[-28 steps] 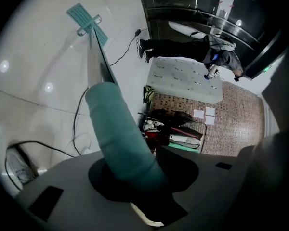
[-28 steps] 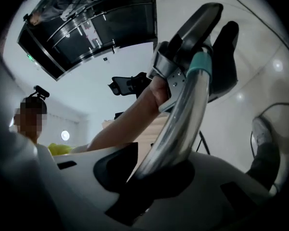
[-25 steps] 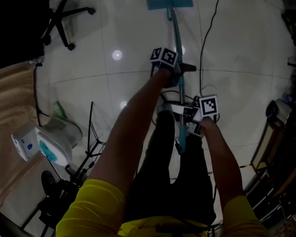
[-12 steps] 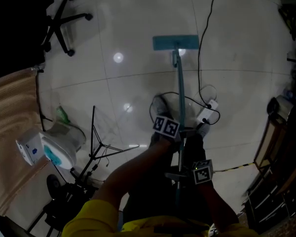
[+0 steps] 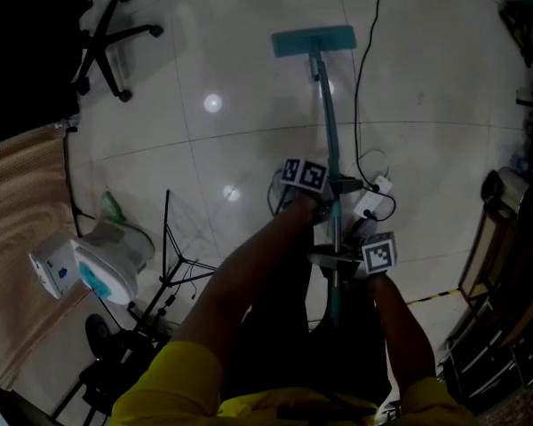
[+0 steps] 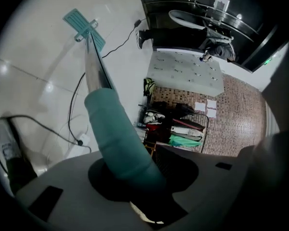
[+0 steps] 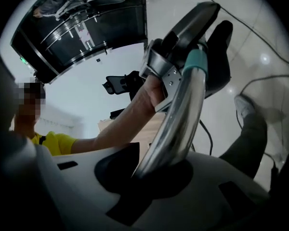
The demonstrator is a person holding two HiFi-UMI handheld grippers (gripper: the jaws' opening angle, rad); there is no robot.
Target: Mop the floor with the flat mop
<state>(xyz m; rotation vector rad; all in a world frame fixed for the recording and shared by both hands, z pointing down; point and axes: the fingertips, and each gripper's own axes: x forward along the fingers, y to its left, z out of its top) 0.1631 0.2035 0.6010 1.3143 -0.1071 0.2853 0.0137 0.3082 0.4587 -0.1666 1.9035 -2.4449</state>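
The flat mop's teal head [image 5: 313, 41] lies on the pale tiled floor [image 5: 249, 87] ahead of me, its handle [image 5: 326, 122] running back toward my body. My left gripper [image 5: 329, 189] is shut on the handle, higher toward the head. In the left gripper view the teal grip sleeve [image 6: 116, 134] passes between the jaws and the mop head [image 6: 83, 27] shows far off. My right gripper [image 5: 342, 264] is shut on the handle lower down; in the right gripper view the shiny metal handle [image 7: 176, 129] runs between the jaws up to the left gripper [image 7: 183, 47].
A black cable [image 5: 364, 78] trails over the floor to a white power strip [image 5: 370, 204] beside the handle. An office chair base [image 5: 111, 47] stands far left. A white-and-teal device [image 5: 93, 260], a black stand [image 5: 164, 256] and tan mat [image 5: 18, 229] crowd the left. Dark furniture [image 5: 506, 264] lines the right.
The mop head has gone forward again after having been drawn back toward me. Both grippers moved up the view with the handle and still hold it.
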